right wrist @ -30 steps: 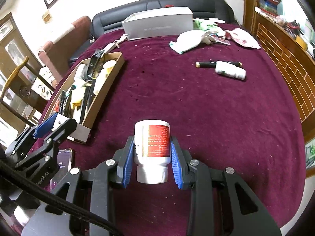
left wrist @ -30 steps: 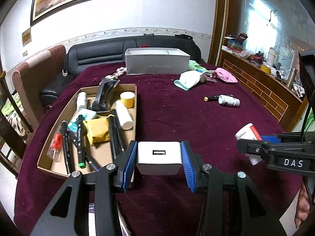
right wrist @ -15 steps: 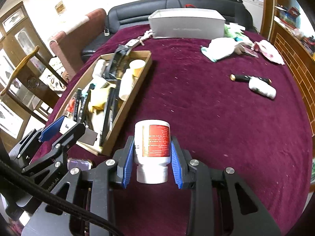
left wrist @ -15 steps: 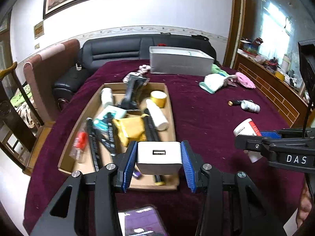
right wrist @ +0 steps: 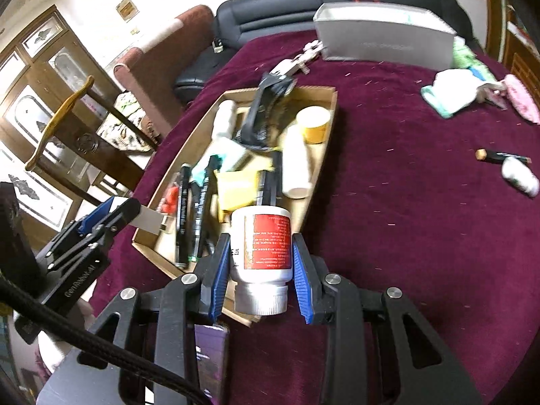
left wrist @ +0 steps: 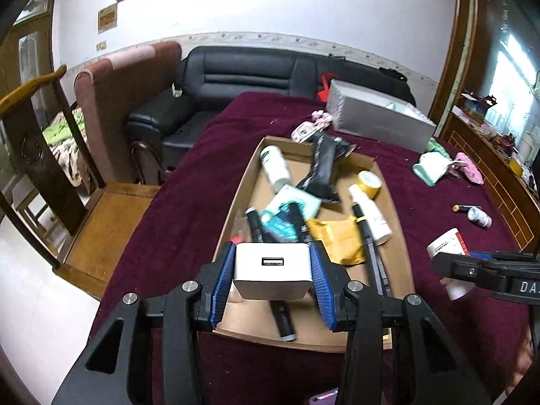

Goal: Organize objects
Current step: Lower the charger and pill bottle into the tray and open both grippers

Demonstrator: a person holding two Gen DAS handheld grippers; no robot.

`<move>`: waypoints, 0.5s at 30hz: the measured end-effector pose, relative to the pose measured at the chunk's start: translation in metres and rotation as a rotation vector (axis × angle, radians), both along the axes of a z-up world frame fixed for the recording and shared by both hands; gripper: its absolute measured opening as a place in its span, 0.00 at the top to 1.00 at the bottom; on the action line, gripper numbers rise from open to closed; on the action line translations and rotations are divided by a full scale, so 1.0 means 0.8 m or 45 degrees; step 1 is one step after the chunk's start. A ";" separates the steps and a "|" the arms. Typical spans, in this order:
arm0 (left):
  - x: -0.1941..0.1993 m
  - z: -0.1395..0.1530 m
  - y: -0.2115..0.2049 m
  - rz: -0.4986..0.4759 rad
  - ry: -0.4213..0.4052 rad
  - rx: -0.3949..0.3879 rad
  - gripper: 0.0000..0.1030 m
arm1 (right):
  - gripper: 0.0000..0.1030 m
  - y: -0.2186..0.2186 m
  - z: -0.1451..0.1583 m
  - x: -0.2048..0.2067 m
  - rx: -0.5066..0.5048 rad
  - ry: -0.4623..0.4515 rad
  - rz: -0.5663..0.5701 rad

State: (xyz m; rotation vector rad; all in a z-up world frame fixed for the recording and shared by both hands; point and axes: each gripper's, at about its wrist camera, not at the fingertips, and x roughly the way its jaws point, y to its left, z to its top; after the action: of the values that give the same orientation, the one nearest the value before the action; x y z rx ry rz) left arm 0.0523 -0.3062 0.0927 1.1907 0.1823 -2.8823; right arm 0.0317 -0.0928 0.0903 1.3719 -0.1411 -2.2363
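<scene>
My left gripper [left wrist: 272,271] is shut on a white USB charger [left wrist: 272,270] and holds it above the near end of the cardboard tray [left wrist: 241,185]. The tray holds markers, white bottles, a yellow tape roll and packets. My right gripper [right wrist: 260,265] is shut on a white pill bottle with a red label [right wrist: 261,253], cap toward me, above the tray's near right corner [right wrist: 312,199]. The pill bottle also shows in the left wrist view [left wrist: 447,246]. The left gripper with the charger shows in the right wrist view [right wrist: 101,219].
A grey box [left wrist: 378,119] stands at the table's far end. White cloth and a pink item [right wrist: 454,96] lie at the far right. A small white bottle and a black tube [right wrist: 518,175] lie at the right. A phone [right wrist: 211,361] lies near the front edge.
Both grippers have swung left with their loads. The left gripper went from the bare cloth to over the tray's near end, and the right gripper now hangs over the tray's near corner.
</scene>
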 end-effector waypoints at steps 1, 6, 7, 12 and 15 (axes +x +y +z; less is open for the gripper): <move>-0.004 -0.006 -0.003 -0.003 -0.013 0.016 0.62 | 0.69 -0.006 -0.004 -0.002 -0.011 -0.017 0.012; -0.016 -0.024 -0.008 0.003 -0.044 0.010 0.62 | 0.68 -0.033 -0.027 -0.016 -0.065 -0.111 0.047; -0.019 -0.028 -0.010 0.001 -0.053 0.018 0.62 | 0.68 -0.036 -0.032 -0.018 -0.071 -0.129 0.050; -0.026 -0.031 -0.012 -0.006 -0.046 -0.002 0.62 | 0.68 -0.055 -0.050 -0.026 -0.079 -0.170 0.065; -0.031 -0.035 -0.012 -0.010 -0.046 -0.003 0.62 | 0.68 -0.068 -0.058 -0.030 -0.056 -0.173 0.071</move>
State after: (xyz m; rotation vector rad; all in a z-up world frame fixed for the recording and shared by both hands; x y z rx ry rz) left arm 0.0273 -0.3159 0.0646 1.2445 0.1741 -2.8645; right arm 0.0076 -0.1468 0.0440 1.4851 -0.1957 -2.0825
